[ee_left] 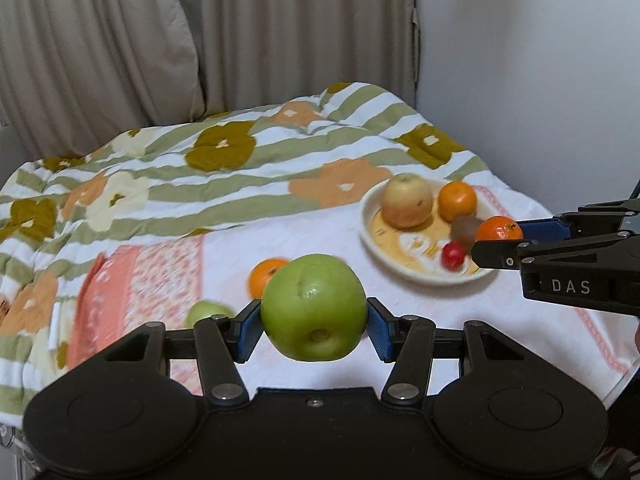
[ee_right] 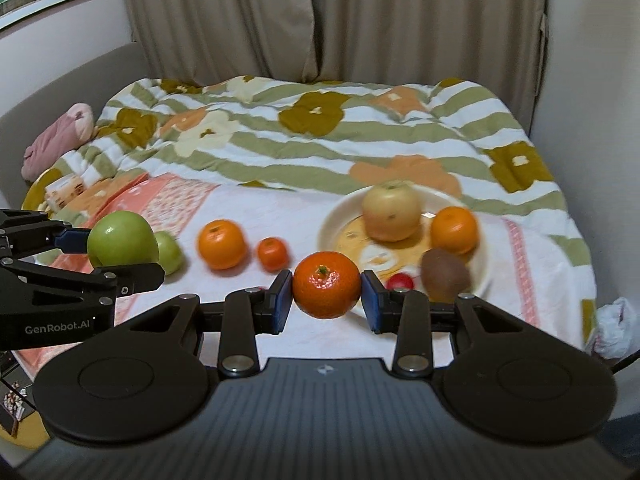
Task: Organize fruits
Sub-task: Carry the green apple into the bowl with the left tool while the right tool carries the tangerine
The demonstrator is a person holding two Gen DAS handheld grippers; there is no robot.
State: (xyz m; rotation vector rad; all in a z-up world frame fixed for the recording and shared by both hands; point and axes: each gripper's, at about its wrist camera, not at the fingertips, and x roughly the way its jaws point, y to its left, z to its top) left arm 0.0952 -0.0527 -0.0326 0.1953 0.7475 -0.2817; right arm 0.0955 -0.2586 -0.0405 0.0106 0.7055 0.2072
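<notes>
My left gripper is shut on a large green apple, held above the cloth; the same apple shows at the left of the right wrist view. My right gripper is shut on a mandarin, which also appears at the right edge of the left wrist view as a mandarin over the plate's near rim. A cream plate holds a yellow apple, an orange, a kiwi and a small red fruit. On the cloth lie a small green apple, an orange and a small mandarin.
A striped flowered quilt covers the bed behind a white and pink cloth. Curtains hang at the back, a wall stands to the right. A pink soft item lies far left, a white crumpled thing at the bed's right edge.
</notes>
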